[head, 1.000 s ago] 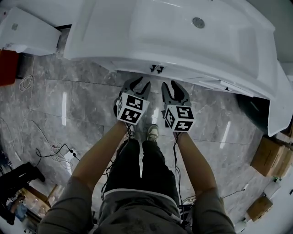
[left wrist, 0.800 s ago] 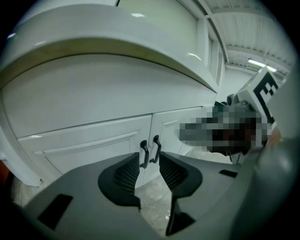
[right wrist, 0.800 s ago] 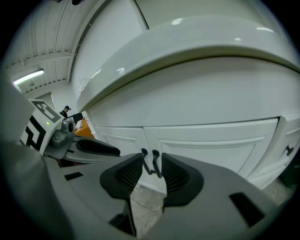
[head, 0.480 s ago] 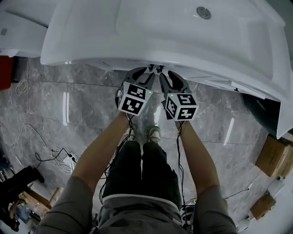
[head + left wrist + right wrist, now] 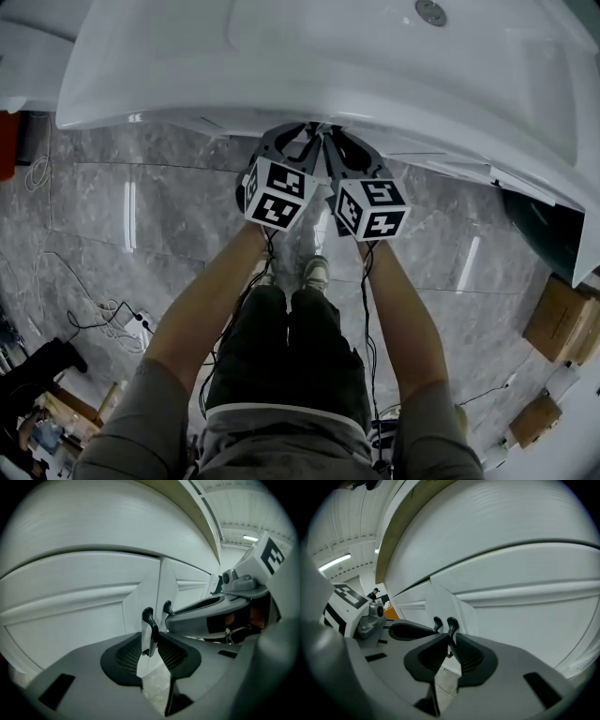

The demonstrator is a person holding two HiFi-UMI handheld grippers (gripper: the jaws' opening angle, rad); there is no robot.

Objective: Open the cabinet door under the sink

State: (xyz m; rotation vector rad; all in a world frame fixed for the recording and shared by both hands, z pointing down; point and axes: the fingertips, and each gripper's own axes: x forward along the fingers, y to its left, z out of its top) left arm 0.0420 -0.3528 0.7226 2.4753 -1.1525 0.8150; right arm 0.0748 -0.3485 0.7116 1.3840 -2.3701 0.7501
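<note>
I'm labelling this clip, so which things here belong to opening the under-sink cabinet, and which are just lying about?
In the job: cabinet doors; left door handle, between the jaws of the left gripper; right door handle, between the closing jaws of the right gripper.
Lying about: cables on the floor; cardboard boxes.

No words, numbers or brand names can be read anywhere. The only print is black-and-white square code patterns on the cubes (image 5: 279, 194) of the left gripper (image 5: 302, 136) and right gripper (image 5: 337, 142).
</note>
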